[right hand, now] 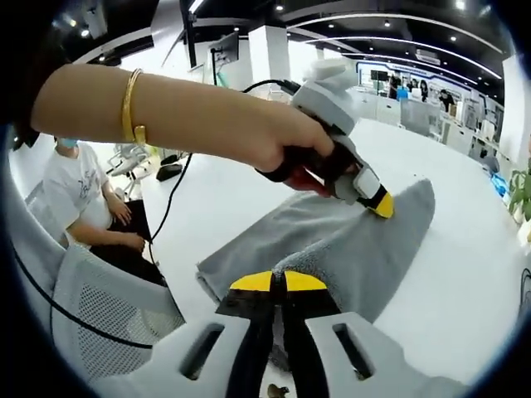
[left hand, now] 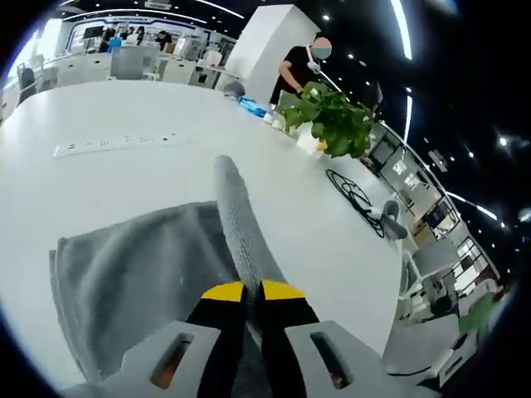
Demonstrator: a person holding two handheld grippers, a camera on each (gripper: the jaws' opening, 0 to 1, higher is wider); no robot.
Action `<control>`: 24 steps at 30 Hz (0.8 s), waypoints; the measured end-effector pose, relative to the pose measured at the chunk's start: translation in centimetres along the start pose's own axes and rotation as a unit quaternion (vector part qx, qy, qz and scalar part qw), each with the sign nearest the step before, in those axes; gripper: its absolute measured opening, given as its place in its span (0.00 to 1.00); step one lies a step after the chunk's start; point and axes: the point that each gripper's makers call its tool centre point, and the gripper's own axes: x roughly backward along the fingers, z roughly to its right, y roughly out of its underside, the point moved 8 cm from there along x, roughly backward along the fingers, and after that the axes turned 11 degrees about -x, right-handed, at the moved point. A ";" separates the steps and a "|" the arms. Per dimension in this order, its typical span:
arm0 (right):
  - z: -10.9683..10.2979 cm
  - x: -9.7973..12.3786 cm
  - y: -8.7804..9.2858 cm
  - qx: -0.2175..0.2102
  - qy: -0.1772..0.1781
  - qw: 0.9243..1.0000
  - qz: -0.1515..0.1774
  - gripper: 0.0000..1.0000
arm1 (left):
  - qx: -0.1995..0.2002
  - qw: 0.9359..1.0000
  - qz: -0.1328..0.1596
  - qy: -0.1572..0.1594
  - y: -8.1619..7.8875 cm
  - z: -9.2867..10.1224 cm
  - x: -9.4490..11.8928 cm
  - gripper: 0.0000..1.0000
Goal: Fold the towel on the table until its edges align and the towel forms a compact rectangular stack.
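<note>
**Both tools closed on a grey towel over the white surface**

Left tool (left hand: 252, 292): yellow-tipped jaws drawn together with no visible gap, pinching a raised ridge of the grey towel (left hand: 141, 265). The ridge runs away from the tips as a narrow upright fold. The rest of the towel lies spread on the surface (left hand: 99, 182) to the left of that fold.

Right tool (right hand: 278, 282): jaws likewise pressed together, gripping a bunched edge of the towel (right hand: 365, 249) at the near side. In the right gripper view the left tool (right hand: 380, 203) appears beyond this point, held in a person's hand (right hand: 282, 145) with a gold bangle (right hand: 131, 108) on the wrist, its yellow tips touching the towel's upper fold.

Containers: a potted green plant (left hand: 336, 120) stands on the surface well beyond the towel; its pot is largely hidden by foliage.

Also noted: a power strip (left hand: 116, 143) on the surface beyond the towel, and a mesh chair (right hand: 108, 298) beside the surface near the towel.
</note>
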 end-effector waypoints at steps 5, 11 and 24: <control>-1.2 -0.7 0.1 0.010 -0.016 1.000 -0.006 0.00 | 0.002 1.000 -0.007 -0.018 1.2 -0.9 1.6 0.05; -2.4 -1.3 -0.6 0.019 -0.031 0.999 -0.006 0.00 | 0.012 0.999 0.003 -0.033 1.7 -2.2 3.4 0.05; -6.0 -2.7 -1.7 0.055 -0.070 0.996 -0.009 0.00 | 0.011 0.995 0.029 -0.091 3.6 -3.8 8.4 0.05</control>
